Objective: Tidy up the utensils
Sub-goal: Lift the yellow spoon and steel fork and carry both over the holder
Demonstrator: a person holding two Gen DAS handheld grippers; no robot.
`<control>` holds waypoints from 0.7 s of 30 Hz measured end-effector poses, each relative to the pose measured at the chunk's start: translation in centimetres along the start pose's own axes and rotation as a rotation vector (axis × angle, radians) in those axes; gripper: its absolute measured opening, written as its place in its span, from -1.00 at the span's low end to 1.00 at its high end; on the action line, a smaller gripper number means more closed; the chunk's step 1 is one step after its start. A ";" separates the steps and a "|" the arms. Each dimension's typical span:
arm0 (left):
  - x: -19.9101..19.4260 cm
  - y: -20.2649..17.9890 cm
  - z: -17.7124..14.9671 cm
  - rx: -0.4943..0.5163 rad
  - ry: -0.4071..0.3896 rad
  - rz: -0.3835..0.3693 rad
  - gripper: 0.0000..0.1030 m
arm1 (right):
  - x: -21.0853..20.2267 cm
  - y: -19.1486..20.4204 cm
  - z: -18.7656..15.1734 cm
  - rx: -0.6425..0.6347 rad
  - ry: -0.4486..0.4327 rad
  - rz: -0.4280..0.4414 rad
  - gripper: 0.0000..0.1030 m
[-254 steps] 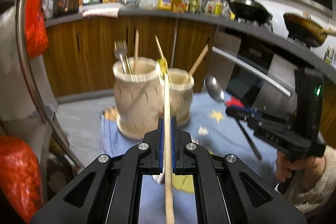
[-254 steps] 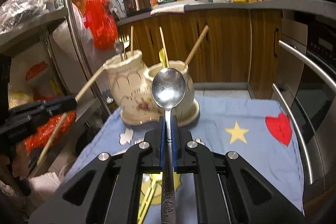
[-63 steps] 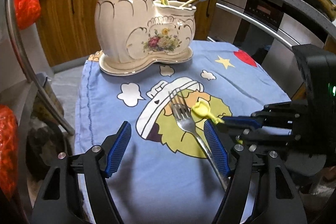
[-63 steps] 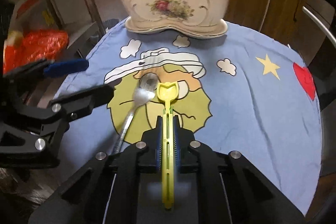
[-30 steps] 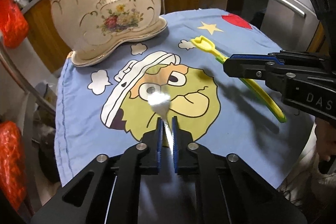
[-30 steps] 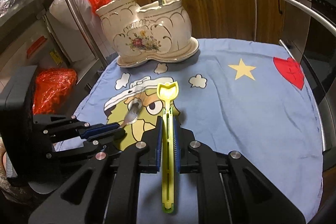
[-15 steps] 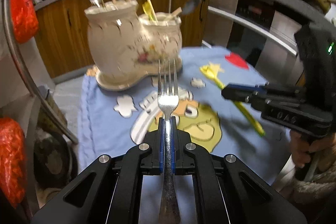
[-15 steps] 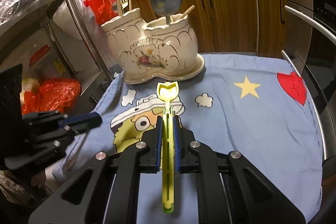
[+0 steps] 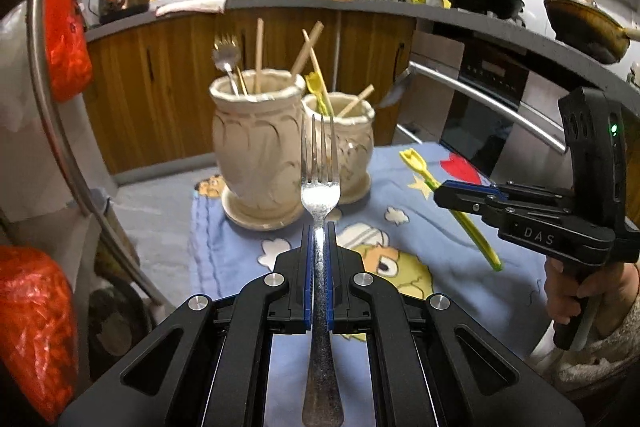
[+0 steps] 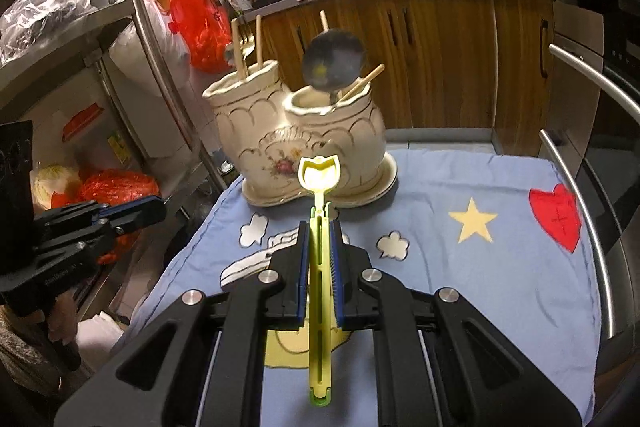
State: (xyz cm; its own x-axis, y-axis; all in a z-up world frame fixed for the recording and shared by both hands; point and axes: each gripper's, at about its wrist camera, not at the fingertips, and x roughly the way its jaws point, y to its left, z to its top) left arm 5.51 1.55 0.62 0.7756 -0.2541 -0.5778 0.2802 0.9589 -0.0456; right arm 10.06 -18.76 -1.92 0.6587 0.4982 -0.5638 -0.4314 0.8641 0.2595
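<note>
My left gripper (image 9: 319, 233) is shut on a metal fork (image 9: 320, 187), tines up, held above the blue cloth (image 9: 224, 259) in front of the cream ceramic utensil holder (image 9: 260, 147). The holder's two pots hold chopsticks, a fork, a spoon and a yellow utensil. My right gripper (image 10: 319, 227) is shut on a yellow plastic spoon (image 10: 319, 175), held above the cloth (image 10: 500, 267) before the holder (image 10: 296, 151). The right gripper (image 9: 442, 195) with the yellow spoon (image 9: 424, 171) shows at the right of the left wrist view. The left gripper (image 10: 158, 209) shows at the left of the right wrist view.
A metal rack (image 10: 136, 39) with red bags (image 10: 200, 19) stands to the left of the table. An oven with steel handles (image 10: 588, 75) is on the right. Wooden cabinets (image 9: 172, 75) and a worktop with bottles and pans run behind.
My left gripper has closed on the fork and lifted it off the cloth toward the holder. My right gripper has raised the yellow spoon and brought it nearer the holder.
</note>
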 end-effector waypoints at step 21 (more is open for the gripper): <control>-1.2 4.8 13.9 -0.074 -0.390 0.025 -0.90 | -1.5 -2.0 11.4 0.011 -0.325 0.021 -0.82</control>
State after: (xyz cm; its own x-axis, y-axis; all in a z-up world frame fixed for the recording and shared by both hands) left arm 13.74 4.72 12.43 0.9422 -0.2462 -0.2274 0.2283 0.9682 -0.1027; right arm 16.92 -20.44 7.34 0.8131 0.5113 -0.2785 -0.4413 0.8532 0.2779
